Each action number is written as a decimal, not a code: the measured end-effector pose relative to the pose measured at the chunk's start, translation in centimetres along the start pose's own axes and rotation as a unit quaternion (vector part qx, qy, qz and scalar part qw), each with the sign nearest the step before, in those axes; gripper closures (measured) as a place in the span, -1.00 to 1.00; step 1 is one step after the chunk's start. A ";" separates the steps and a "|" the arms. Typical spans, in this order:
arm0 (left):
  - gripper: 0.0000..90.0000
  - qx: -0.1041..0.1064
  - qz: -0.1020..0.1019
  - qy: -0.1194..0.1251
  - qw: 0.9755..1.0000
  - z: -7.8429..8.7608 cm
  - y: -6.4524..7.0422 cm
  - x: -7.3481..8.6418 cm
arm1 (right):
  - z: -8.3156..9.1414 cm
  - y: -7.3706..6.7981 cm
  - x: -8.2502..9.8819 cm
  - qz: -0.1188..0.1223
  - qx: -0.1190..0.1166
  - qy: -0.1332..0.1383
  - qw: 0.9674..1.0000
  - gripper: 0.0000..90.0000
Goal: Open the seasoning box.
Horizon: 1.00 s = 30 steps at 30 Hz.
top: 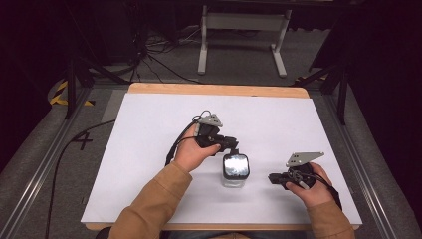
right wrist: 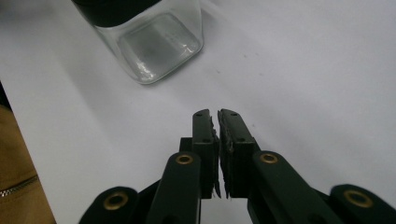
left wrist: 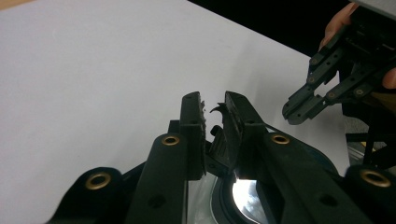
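Note:
A square clear glass jar with a black-rimmed, shiny lid stands on the white table near its front middle. My left gripper reaches over the jar's far edge. In the left gripper view its jaws stand nearly together, with a small black tab of the lid pinched between them. My right gripper lies low to the right of the jar, pointing at it, a short way off. Its jaws are shut with nothing between them, and the jar's glass base shows ahead of them.
The white sheet covers a wooden table top whose far edge shows. Beyond it stand a white metal frame and loose cables on the grey floor. Tan sleeves enter from the bottom.

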<state>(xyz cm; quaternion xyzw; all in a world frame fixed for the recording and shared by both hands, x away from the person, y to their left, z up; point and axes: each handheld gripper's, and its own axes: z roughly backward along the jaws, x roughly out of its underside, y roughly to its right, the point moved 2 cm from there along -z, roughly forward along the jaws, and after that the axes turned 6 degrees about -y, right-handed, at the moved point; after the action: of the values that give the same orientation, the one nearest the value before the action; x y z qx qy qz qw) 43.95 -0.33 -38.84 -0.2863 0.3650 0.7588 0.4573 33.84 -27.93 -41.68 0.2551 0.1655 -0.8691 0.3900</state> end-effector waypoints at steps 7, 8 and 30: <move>0.87 -0.006 0.002 -0.009 1.000 -0.4 0.0 0.3 | -0.1 0.0 -0.1 0.003 0.001 0.000 1.000 0.90; 0.87 -0.006 0.002 -0.009 1.000 -0.4 0.0 0.3 | -0.1 0.0 -0.1 0.003 0.001 0.000 1.000 0.90; 0.99 -0.003 0.013 -0.013 1.000 -0.2 0.1 0.4 | 0.0 -2.4 -1.5 0.040 -0.020 0.022 0.999 0.98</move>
<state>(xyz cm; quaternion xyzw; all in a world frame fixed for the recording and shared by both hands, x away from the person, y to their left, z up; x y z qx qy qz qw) 43.75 -0.35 -39.26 -0.2732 0.3605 0.7694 0.4511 32.87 -25.45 -40.61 0.2728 0.1811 -0.8435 0.4257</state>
